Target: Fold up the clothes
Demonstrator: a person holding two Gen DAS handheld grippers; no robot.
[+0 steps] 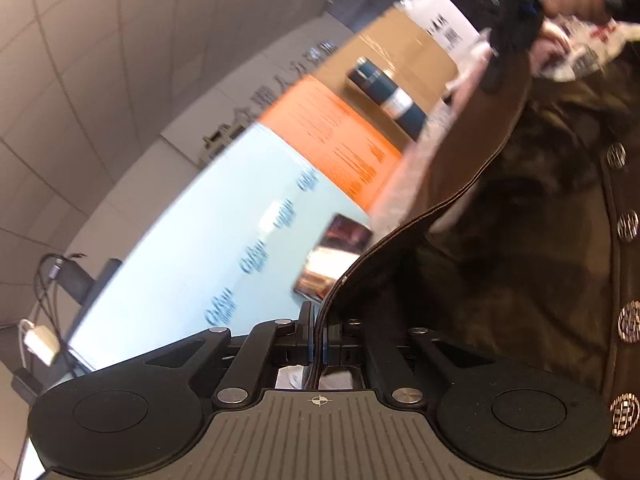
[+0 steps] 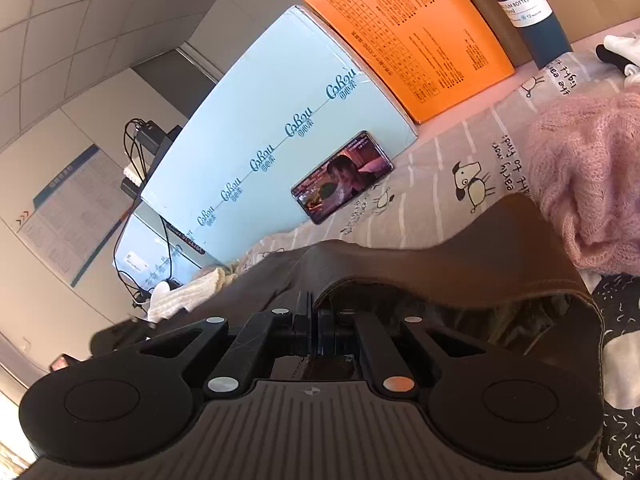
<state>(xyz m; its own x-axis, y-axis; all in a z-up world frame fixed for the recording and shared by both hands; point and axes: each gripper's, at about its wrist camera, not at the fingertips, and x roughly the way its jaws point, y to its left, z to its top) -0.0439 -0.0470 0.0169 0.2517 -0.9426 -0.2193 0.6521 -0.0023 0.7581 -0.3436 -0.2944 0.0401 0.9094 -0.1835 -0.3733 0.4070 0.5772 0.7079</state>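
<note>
Left wrist view, left gripper (image 1: 318,344): closed on the stitched edge of the brown coat (image 1: 520,280), which hangs lifted.
Risk: thin bite on the hem; a tug could pull it free.
Count: four metal buttons (image 1: 628,322), one bottle (image 1: 386,94).
Right wrist view, right gripper (image 2: 314,336): closed on another coat edge, low over the bedsheet (image 2: 440,168).
Risk: trailing cloth could knock the propped phone (image 2: 342,178).
Count: one phone, one pink sweater (image 2: 592,184), one orange box (image 2: 416,32).
</note>
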